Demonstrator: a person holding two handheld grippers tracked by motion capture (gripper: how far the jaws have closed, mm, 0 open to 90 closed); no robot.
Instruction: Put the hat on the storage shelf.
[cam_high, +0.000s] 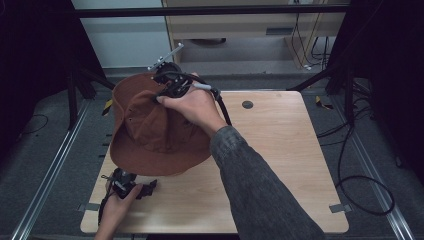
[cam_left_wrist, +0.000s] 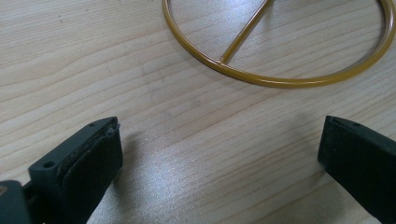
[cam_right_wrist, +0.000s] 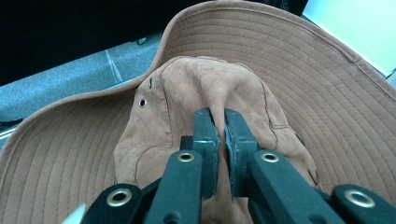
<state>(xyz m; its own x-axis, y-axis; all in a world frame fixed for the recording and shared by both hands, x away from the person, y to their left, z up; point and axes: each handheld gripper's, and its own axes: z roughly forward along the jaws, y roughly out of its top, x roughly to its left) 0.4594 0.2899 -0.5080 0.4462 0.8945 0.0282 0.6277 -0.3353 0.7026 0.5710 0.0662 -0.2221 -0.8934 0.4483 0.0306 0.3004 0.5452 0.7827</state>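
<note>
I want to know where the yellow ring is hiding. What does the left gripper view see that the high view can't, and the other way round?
The left gripper view alone shows a yellow metal ring with a crossbar, lying flat. The high view alone shows the brown hat, pinched at its crown by the right hand-held gripper. Both show the wooden table and the open left hand-held gripper.

Lab or recording rig, not a home. A bare wooden tabletop (cam_high: 280, 165) is framed by black metal struts (cam_high: 320, 77) and dark curtains (cam_high: 385, 60); aluminium rails (cam_high: 47, 175) are laid along grey carpet (cam_high: 30, 150) on both sides. Loose cables (cam_high: 360, 180) are run across the floor, tape marks (cam_high: 340, 208) are stuck at the tabletop corners, and a plain cabinet (cam_high: 250, 30) is seen behind.
</note>
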